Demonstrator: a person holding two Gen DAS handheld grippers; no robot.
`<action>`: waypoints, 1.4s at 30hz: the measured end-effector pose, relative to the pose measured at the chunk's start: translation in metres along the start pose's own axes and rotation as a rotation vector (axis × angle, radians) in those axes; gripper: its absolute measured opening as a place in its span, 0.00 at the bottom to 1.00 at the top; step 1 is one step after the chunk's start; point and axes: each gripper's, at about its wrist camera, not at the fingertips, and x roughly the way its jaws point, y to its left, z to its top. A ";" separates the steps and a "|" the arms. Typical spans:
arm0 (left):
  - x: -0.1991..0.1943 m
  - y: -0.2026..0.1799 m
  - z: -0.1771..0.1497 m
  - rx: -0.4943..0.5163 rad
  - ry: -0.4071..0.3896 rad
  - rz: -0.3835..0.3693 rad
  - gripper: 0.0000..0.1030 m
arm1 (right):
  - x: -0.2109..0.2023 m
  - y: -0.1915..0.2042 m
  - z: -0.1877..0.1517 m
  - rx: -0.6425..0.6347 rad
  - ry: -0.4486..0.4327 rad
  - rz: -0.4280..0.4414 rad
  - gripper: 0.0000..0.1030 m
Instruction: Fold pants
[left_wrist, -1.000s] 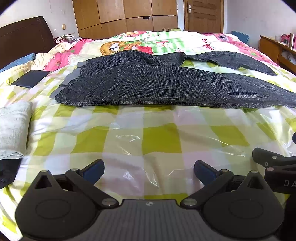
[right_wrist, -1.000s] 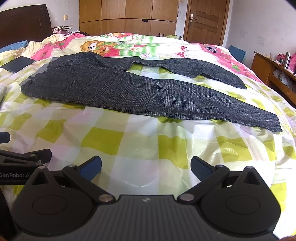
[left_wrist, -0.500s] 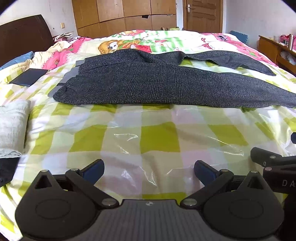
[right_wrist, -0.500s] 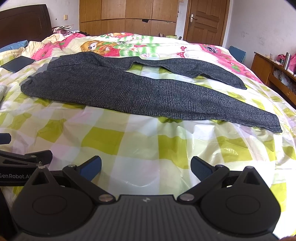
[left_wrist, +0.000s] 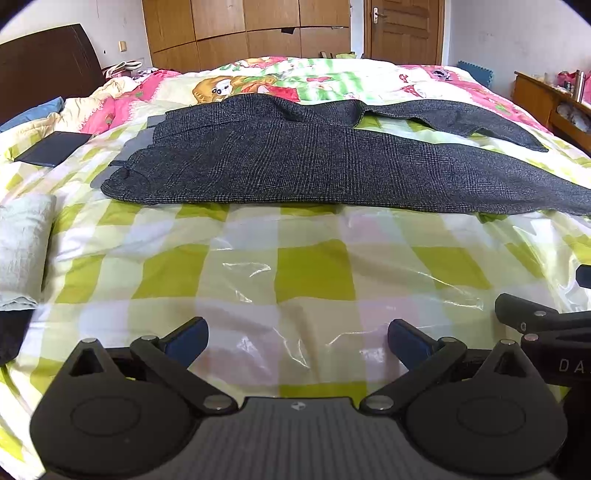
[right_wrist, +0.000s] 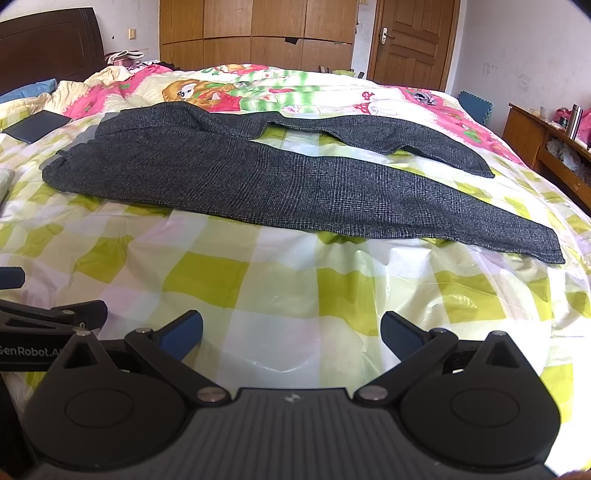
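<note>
Pants (left_wrist: 332, 162) lie flat on the bed (left_wrist: 310, 266), well ahead of both tongs, long axis running left to right — waistband at the left, leg hems at the right, the far leg splayed away from the near one. The left tongs (left_wrist: 297, 341) and right tongs (right_wrist: 291, 334) both hover wide and empty over bare checked cover. By my judgement the left is nearer the waistband, the right nearer the near hem.

Both wrist cameras look low across the bed (left_wrist: 314, 266) toward the wardrobe (right_wrist: 258, 33), sharing the pants (right_wrist: 258, 177).
</note>
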 end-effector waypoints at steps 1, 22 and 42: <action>0.000 0.000 0.000 -0.001 0.000 0.000 1.00 | 0.000 0.000 0.000 0.000 0.000 0.000 0.99; 0.000 0.000 0.000 -0.001 0.004 -0.010 1.00 | 0.000 0.000 0.000 -0.001 0.000 -0.001 0.99; 0.000 0.000 -0.001 -0.001 -0.002 -0.013 1.00 | 0.000 0.001 0.000 -0.001 -0.003 0.001 0.99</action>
